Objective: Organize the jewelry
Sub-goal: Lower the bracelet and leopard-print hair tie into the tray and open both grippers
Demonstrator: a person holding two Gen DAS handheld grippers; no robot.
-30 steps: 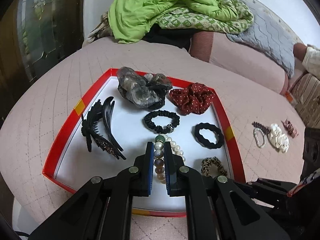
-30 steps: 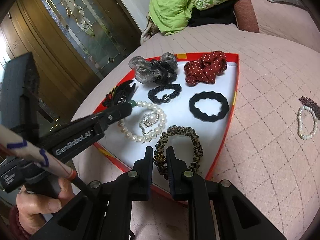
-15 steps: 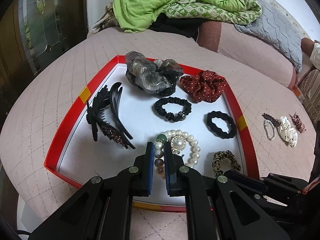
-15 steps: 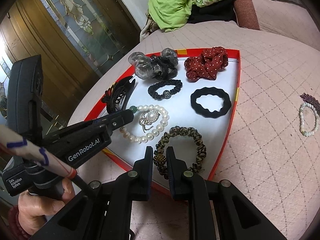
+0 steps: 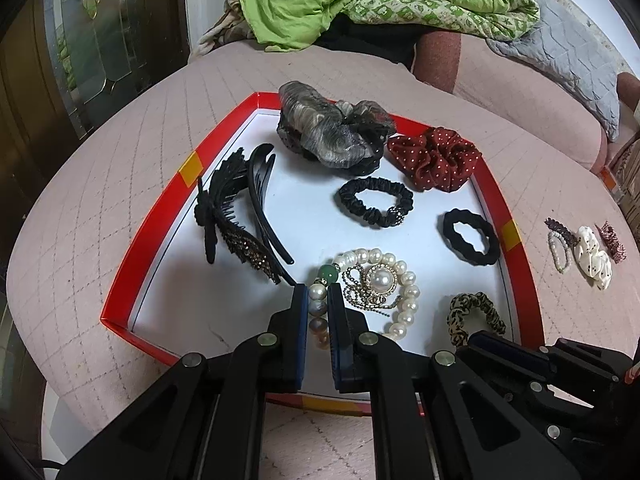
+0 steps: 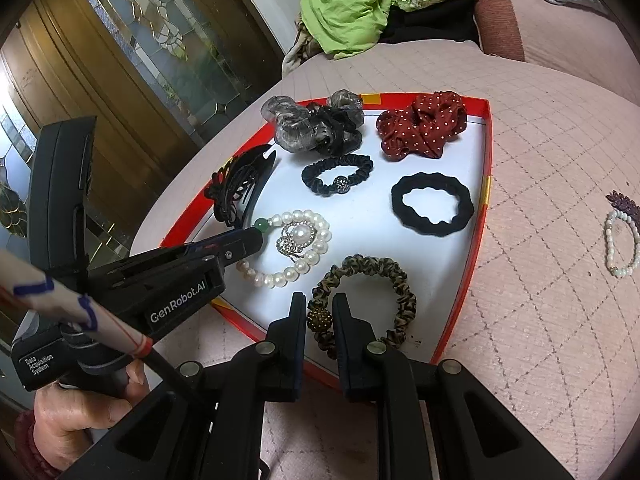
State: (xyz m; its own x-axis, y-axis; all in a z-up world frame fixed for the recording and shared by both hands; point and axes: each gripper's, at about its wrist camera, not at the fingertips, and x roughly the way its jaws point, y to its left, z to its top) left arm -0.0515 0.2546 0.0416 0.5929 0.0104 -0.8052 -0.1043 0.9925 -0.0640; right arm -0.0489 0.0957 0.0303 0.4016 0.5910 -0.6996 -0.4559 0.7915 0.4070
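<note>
Pearls on a white bead bracelet with one green stone [image 5: 376, 280] lie near the front of the red-rimmed, white-floored shallow tray [image 5: 148, 240], curled around a gold brooch with a large pearl centre [image 5: 378, 280]. The left gripper [image 5: 318, 312] angles steeply down over the tray's near edge, its blue-padded jaws drawn narrow and pinching the bracelet's beads at the end nearest the camera. From the right wrist view the same gripper comes in low from the left, held by a hand [image 6: 76, 412] wrapped around its black handle, its tip at the green stone. The right gripper [image 6: 318, 316] also tilts downward, jaws close together and clamped on the gold beaded ball of a leopard-print fabric scrunchie [image 6: 360, 300] at the tray's near right corner. Farther back in the tray sit a plain black scrunchie [image 5: 472, 242], a thin black scrunchie with a sparkly bead [image 5: 374, 202], a dark red polka-dot scrunchie [image 5: 434, 160], a grey sheer bow [image 5: 328, 132] and black hair claws [image 5: 240, 216]. Everything rests on a pink quilted cover [image 6: 540, 320].
</note>
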